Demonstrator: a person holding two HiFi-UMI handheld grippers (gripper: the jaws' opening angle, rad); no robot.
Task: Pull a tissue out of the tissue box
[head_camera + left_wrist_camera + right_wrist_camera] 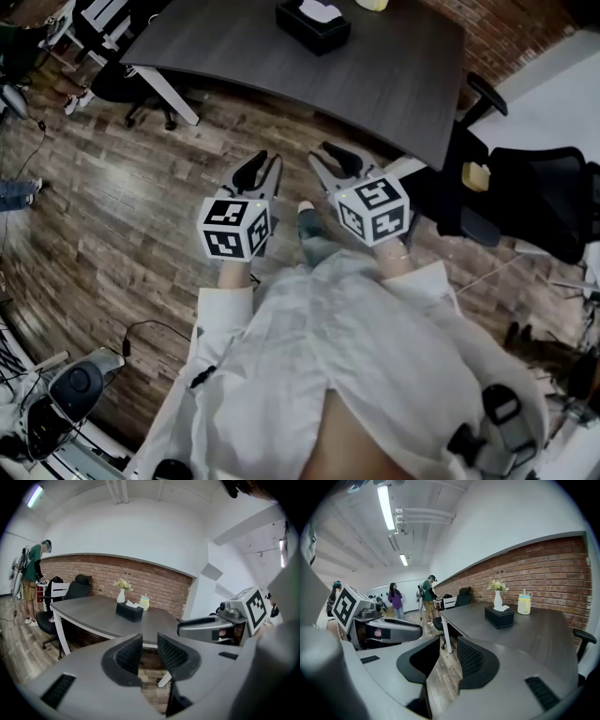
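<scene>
A black tissue box [314,25] with a white tissue poking from its top stands on the dark grey table [375,84], far ahead of both grippers. The left gripper view shows the box [130,611] in the distance, and so does the right gripper view [499,616]. My left gripper [263,167] and right gripper [330,157] hang side by side over the wooden floor, short of the table's near edge. Each is open, the left gripper [149,641] and the right gripper [448,648] both with an empty gap between the jaws.
A white vase with flowers [121,594] and a yellow cup [144,603] stand behind the box. Black office chairs [525,197] sit at the right and at the far left [122,80]. People stand in the background [427,597]. Cables and equipment [70,389] lie on the floor at the lower left.
</scene>
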